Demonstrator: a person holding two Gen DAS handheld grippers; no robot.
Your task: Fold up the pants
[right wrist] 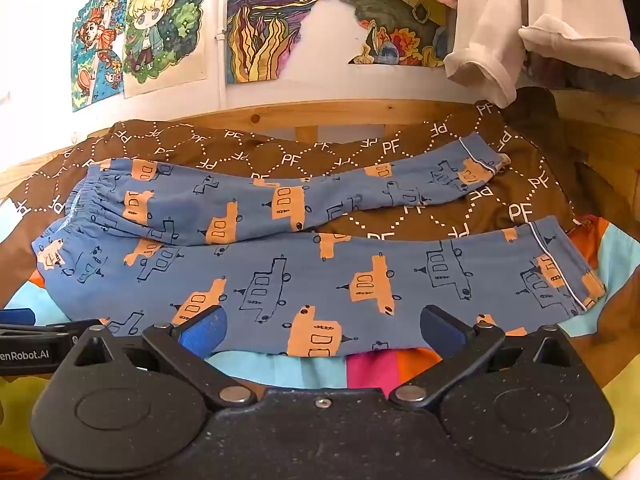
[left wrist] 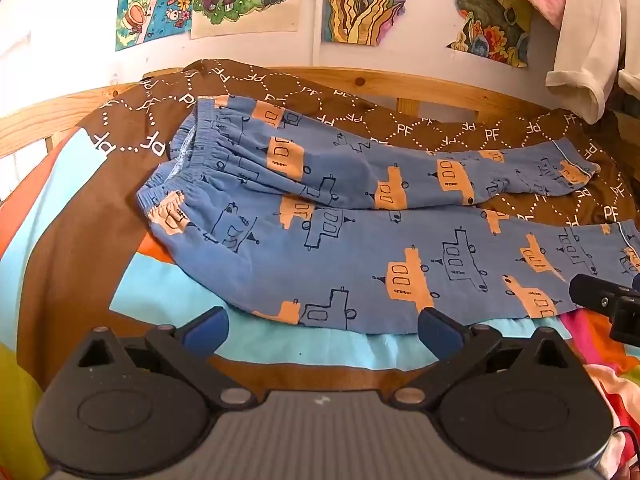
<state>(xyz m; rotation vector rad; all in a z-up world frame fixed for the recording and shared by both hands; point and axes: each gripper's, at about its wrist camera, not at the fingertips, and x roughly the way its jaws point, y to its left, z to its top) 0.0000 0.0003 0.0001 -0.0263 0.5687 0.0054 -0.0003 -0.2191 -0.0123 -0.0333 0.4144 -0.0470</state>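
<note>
Blue pants with orange and outlined boat prints lie spread flat on the bed, waistband at the left, both legs running right; they also show in the right wrist view. The far leg angles away from the near leg. My left gripper is open and empty, just before the near edge of the pants near the thigh. My right gripper is open and empty at the near leg's lower edge; its body shows in the left wrist view.
A brown blanket with white "PF" print and a multicoloured sheet cover the bed. A wooden rail runs behind. Drawings hang on the wall; white and pink clothes hang at the upper right.
</note>
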